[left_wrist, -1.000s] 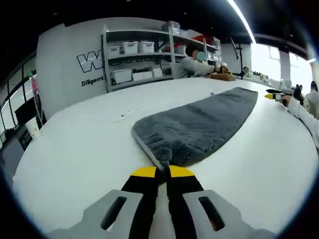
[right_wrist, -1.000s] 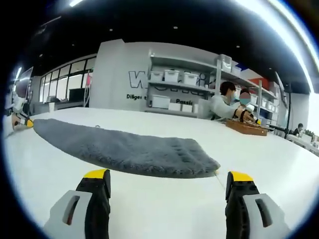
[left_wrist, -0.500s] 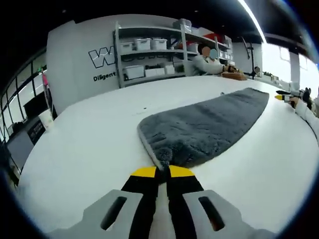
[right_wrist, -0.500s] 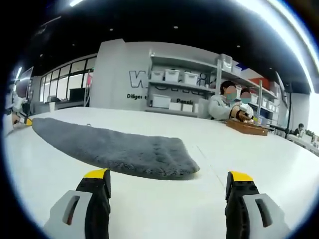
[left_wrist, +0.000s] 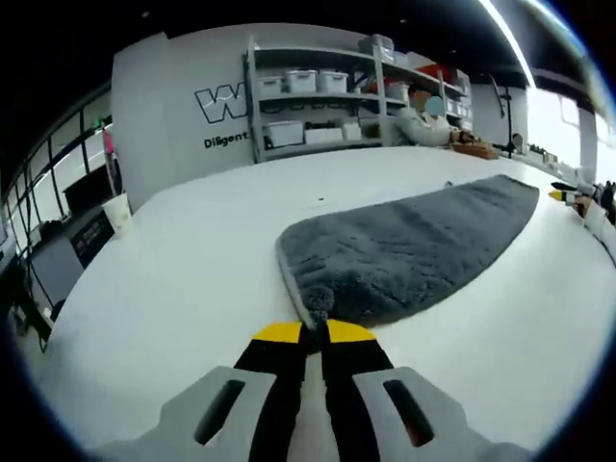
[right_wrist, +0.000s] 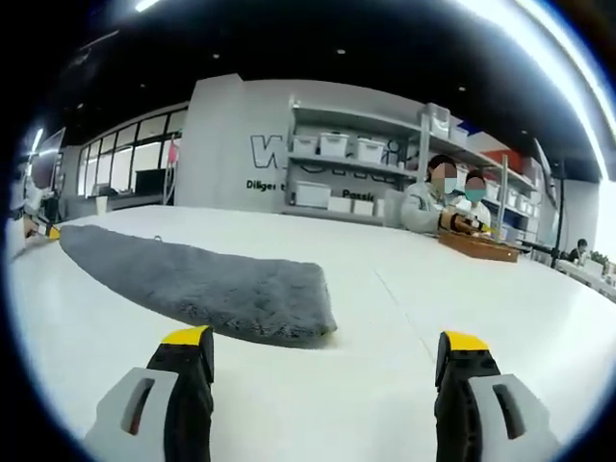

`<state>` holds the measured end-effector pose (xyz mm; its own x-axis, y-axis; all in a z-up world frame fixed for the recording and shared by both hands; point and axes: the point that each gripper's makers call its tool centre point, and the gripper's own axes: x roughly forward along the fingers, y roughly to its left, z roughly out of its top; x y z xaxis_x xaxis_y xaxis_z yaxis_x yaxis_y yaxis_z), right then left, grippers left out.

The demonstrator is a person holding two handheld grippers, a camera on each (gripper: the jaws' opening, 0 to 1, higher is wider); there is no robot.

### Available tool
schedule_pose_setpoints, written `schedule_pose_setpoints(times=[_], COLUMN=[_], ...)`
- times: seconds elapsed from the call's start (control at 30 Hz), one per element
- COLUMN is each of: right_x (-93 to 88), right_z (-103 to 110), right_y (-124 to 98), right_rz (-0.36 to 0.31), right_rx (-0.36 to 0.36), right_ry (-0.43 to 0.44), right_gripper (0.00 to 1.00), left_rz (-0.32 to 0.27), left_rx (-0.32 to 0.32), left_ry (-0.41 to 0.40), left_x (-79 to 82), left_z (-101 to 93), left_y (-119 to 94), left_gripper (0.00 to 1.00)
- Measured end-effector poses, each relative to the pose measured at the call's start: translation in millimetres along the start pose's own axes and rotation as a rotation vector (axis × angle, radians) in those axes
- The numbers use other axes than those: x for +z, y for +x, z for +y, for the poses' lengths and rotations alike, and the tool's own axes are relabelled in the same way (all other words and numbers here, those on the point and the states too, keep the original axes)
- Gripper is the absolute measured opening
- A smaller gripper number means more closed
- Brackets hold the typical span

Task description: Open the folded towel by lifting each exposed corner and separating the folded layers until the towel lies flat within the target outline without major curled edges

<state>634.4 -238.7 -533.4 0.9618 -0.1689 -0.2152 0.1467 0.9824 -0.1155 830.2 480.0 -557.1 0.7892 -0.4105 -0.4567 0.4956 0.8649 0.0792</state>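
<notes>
- Left gripper view: one gray towel (left_wrist: 414, 245) lies on one white worktop (left_wrist: 192, 269), stretching away from the camera toward the far right, its long edge raised slightly along the near left side.
- The left gripper (left_wrist: 314, 332) has two yellow-tipped fingers (left_wrist: 279, 334), pressed together with no gap, and a small tuft of the towel's near corner (left_wrist: 318, 306) is pinched between them.
- At the far right edge of that view, beyond the towel's other end, the yellow-tipped right gripper (left_wrist: 568, 195) shows small, just above the worktop.
- One shelf rack (left_wrist: 318, 106) stands against the back wall, with several white bins on it; the exact count is hard to make out. One seated person (left_wrist: 423, 123) is beside it.
- Right gripper view: the same single towel (right_wrist: 192, 279) lies flat on the worktop (right_wrist: 404, 318), running from the far left toward the middle, its near end squared off ahead of the left-hand finger.
- The right gripper (right_wrist: 327, 361) has two fingers (right_wrist: 188, 371) spread wide apart, holding nothing; both tips hang just short of the towel's end without touching it.
- Two seated people (right_wrist: 445, 202) are at the far side, beside a wooden tray (right_wrist: 479, 245), with the shelf rack (right_wrist: 351, 159) behind them.
- Lettering (right_wrist: 269, 168) is on the wall, partly hidden by the rack.
</notes>
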Motion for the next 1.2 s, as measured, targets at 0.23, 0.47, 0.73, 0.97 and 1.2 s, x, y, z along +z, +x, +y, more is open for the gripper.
schedule_pose_setpoints(times=[0.23, 0.47, 0.73, 0.97, 1.2], right_x=[-0.8, -1.3, -2.0, -3.1, -3.9], right_z=[2.0, 1.1, 2.6, 3.2, 4.9], right_y=[-0.7, 0.3, 1.0, 0.7, 2.5], right_rz=[0.004, 0.007, 0.01, 0.011, 0.006], right_rx=[0.003, 0.003, 0.007, 0.008, 0.019], right_ry=[-0.002, -0.002, -0.008, -0.004, 0.001], right_gripper=[0.96, 0.96, 0.96, 0.96, 0.97], left_rz=[-0.003, -0.022, -0.014, -0.133, -0.197], left_rx=[0.036, 0.068, 0.117, 0.122, 0.07], left_ry=[-0.018, -0.044, -0.025, -0.111, -0.096], left_x=[-3.8, -7.1, -12.6, -7.2, -2.7], left_z=[13.6, 25.7, 33.0, 34.5, 14.6], left_y=[-4.8, -8.6, -13.9, -31.2, -42.2], left_gripper=[0.05, 0.05, 0.1, 0.17, 0.38])
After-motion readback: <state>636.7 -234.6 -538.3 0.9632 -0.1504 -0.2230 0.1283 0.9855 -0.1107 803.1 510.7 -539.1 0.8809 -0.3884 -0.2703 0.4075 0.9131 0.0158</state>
